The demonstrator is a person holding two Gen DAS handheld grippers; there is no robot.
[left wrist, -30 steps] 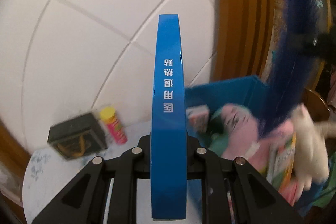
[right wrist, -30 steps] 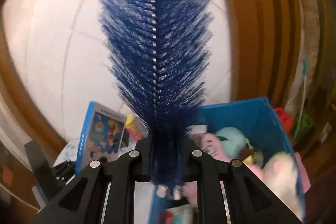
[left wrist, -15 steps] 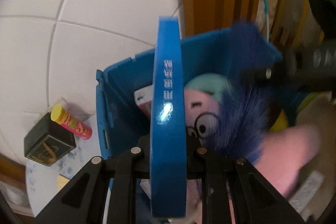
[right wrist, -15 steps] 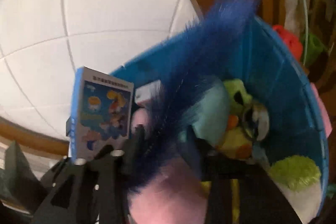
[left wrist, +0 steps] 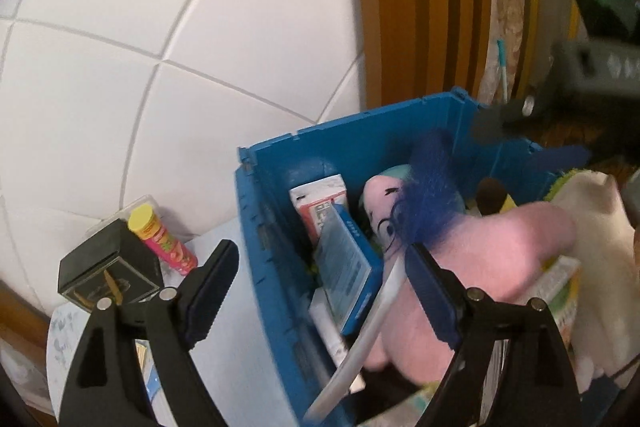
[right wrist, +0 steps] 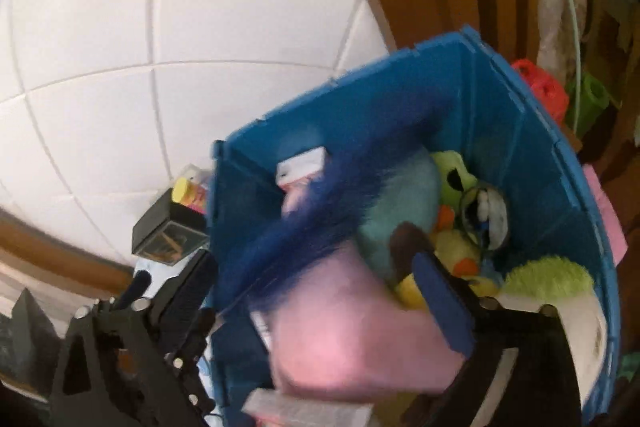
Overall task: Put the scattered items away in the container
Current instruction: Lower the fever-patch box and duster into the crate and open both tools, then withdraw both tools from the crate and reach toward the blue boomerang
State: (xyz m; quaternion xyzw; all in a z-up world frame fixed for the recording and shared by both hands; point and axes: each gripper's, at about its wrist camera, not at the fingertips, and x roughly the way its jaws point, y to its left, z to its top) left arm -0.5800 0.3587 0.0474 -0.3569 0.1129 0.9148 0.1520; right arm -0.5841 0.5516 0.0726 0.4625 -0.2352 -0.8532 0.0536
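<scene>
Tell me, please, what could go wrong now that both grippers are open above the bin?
1. The brush lies slanted over the plush toys, its tip against the wall of the bin; it may spring or slide out.
2. The bin looks full, so more items may spill.
3. The left gripper straddles the bin's wall and may catch it when pulled back.

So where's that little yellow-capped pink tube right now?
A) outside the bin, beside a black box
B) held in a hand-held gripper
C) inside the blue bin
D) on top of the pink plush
A: the tube lies outside the bin, against the black box, and both hand-held grippers are open with nothing in them.
</scene>
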